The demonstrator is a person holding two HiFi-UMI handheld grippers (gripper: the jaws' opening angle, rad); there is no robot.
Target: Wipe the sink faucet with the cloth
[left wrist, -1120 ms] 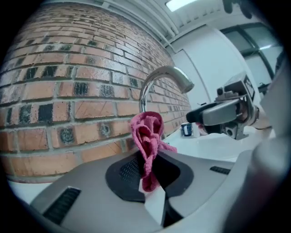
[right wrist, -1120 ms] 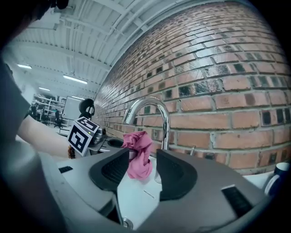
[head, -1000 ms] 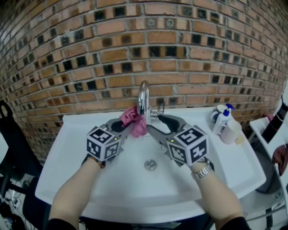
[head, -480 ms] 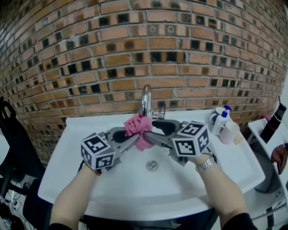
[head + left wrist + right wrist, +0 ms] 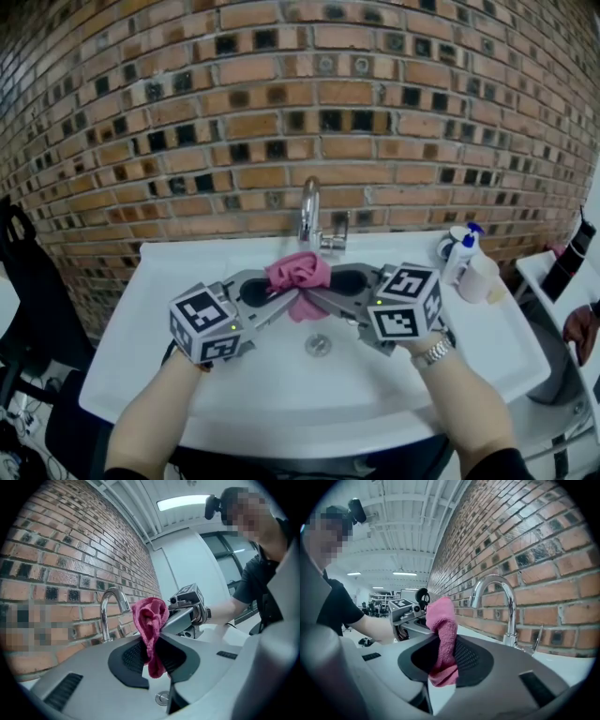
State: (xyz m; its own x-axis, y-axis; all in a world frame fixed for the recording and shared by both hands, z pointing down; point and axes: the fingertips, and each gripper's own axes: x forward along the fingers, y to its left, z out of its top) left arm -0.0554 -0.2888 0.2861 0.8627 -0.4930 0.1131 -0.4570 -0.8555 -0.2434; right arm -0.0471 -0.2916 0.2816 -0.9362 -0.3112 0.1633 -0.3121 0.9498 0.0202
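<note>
A pink cloth [image 5: 298, 273] hangs bunched over the white sink [image 5: 281, 394], just in front of the chrome faucet [image 5: 309, 212] and apart from it. My left gripper [image 5: 287, 300] comes in from the left and is shut on the cloth [image 5: 151, 623]. My right gripper [image 5: 311, 300] meets it from the right; its jaws are closing, and the cloth [image 5: 443, 639] is pinched between them. In the left gripper view the faucet [image 5: 112, 607] rises behind the cloth and the right gripper [image 5: 188, 607] faces me. The right gripper view shows the faucet [image 5: 497, 595] at its right.
The drain [image 5: 319, 346] lies below the grippers. A pump bottle [image 5: 463, 249] and a white cup [image 5: 481, 277] stand on the sink's right rim. The brick wall [image 5: 281, 112] rises close behind the faucet. A black chair [image 5: 19, 281] stands to the left.
Both grippers drew back from the faucet with the cloth. The right gripper swung in to the cloth and its jaws closed on it, facing the left gripper.
</note>
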